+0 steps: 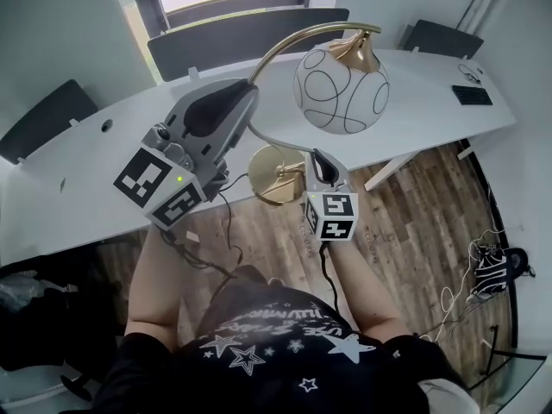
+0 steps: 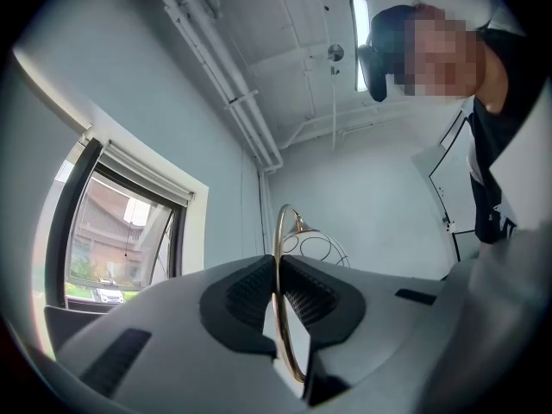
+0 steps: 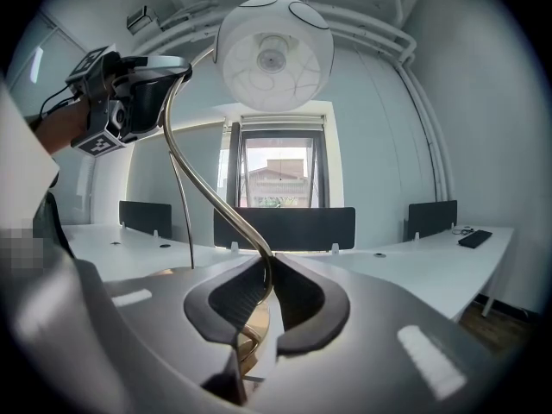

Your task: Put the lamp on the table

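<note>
The lamp has a white globe shade [image 1: 341,89] with black line loops, a curved brass stem and a round brass base [image 1: 276,173]. It is held up in the air at the front edge of the white table [image 1: 431,93]. My left gripper [image 1: 235,102] is shut on the upper stem [image 2: 285,317], with the shade [image 2: 315,247] showing beyond it. Lower down, my right gripper [image 1: 321,164] is shut on the stem [image 3: 216,205] just above the base [image 3: 250,343]. In the right gripper view the shade [image 3: 274,54] hangs overhead and the left gripper [image 3: 129,97] shows at the upper left.
Dark chairs [image 1: 250,37] stand behind the long white table, below a window [image 3: 280,171]. A black keyboard [image 1: 472,95] lies at the table's right end. Wooden floor [image 1: 405,222] with loose cables [image 1: 483,270] lies on the near side of the table.
</note>
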Demonstrator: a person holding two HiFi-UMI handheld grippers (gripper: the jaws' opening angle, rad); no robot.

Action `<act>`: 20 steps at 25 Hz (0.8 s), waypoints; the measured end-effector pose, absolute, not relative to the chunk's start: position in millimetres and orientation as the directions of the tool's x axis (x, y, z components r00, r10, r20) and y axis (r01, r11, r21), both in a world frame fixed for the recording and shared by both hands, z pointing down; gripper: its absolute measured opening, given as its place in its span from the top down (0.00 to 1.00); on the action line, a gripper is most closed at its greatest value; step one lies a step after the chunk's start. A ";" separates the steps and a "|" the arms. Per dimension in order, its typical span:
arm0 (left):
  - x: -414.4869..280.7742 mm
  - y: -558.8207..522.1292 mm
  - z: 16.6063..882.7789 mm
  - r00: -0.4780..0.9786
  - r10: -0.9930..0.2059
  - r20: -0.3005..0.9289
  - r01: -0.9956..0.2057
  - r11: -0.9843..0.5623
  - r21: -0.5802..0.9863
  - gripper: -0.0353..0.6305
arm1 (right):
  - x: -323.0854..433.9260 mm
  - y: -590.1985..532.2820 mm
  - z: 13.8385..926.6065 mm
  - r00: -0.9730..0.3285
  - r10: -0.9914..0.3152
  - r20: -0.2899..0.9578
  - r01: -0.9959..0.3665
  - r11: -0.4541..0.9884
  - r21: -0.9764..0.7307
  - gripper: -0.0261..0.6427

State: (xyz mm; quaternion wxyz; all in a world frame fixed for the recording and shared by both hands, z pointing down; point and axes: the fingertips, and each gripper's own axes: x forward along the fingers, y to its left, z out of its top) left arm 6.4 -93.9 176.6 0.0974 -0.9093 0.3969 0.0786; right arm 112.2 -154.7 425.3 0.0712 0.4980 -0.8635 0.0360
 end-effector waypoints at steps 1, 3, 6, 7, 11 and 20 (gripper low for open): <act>7.3 -98.4 178.5 0.673 -0.708 -0.216 -0.737 -0.666 -0.113 0.89 | 113.1 -157.9 427.3 -0.493 -0.855 0.163 -0.866 0.501 0.006 0.91; 9.3 -107.0 182.0 0.676 -0.707 -0.206 -0.734 -0.671 -0.106 0.89 | 115.7 -163.7 431.0 -0.489 -0.856 0.170 -0.868 0.496 0.001 0.91; 7.3 -120.6 185.5 0.682 -0.703 -0.199 -0.728 -0.679 -0.094 0.89 | 117.7 -173.3 434.0 -0.482 -0.858 0.178 -0.872 0.490 0.004 0.91; 5.6 -126.2 186.6 0.684 -0.702 -0.199 -0.726 -0.682 -0.089 0.89 | 117.4 -177.7 434.6 -0.479 -0.859 0.179 -0.873 0.488 0.005 0.91; 2.1 -154.4 189.2 0.697 -0.689 -0.201 -0.712 -0.698 -0.076 0.89 | 115.9 -203.9 437.0 -0.460 -0.868 0.188 -0.883 0.469 0.004 0.91; -28.6 -241.9 195.7 0.720 -0.661 -0.212 -0.682 -0.730 -0.041 0.89 | 89.7 -292.6 441.2 -0.430 -0.879 0.205 -0.896 0.444 0.023 0.90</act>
